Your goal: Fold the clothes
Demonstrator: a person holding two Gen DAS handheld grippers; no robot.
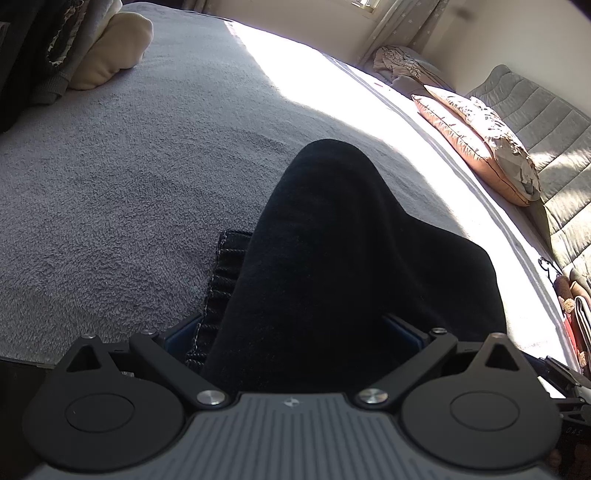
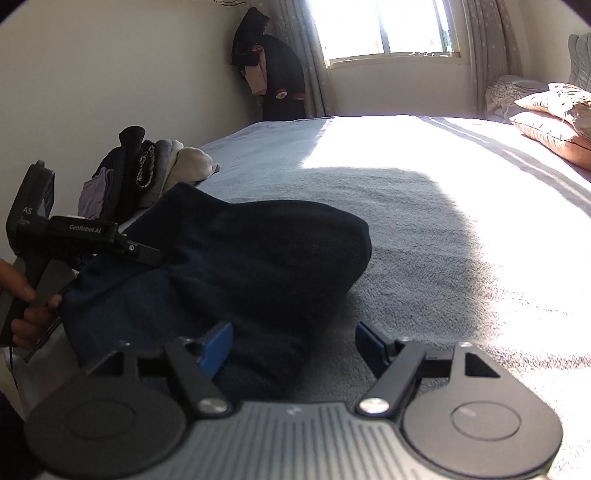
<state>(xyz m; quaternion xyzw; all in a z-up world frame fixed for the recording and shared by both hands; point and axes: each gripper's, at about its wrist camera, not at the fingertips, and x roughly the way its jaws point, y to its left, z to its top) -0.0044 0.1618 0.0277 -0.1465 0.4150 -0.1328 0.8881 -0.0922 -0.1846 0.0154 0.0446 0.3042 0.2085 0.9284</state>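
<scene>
We are over the bed (image 1: 110, 184), its grey fleece blanket half in shade and half in hard sunlight from the window (image 2: 384, 26). The dark garment (image 1: 332, 258) lies heaped on the near edge of the blanket, humped up in a rounded fold, with a ribbed hem showing at its left side in the left wrist view.

Our left gripper (image 1: 295, 339) sits right at the heap with its jaws spread wide. The cloth bulges up between the fingers and hides most of the blue pads, so we cannot see them pressing on it. From the right wrist view we see that same gripper (image 2: 92, 236) at the garment's left side, a hand (image 2: 26, 306) wrapped round its handle.

Our right gripper (image 2: 295, 343) has its jaws apart too. The left blue pad (image 2: 216, 347) rests against the garment's near fold, the right pad stands clear over bare blanket, and nothing is pinched.

Further off, a pile of clothes (image 2: 147, 170) sits at the far left edge of the bed, and pillows (image 1: 480, 147) lean near the padded headboard (image 1: 535, 122).
</scene>
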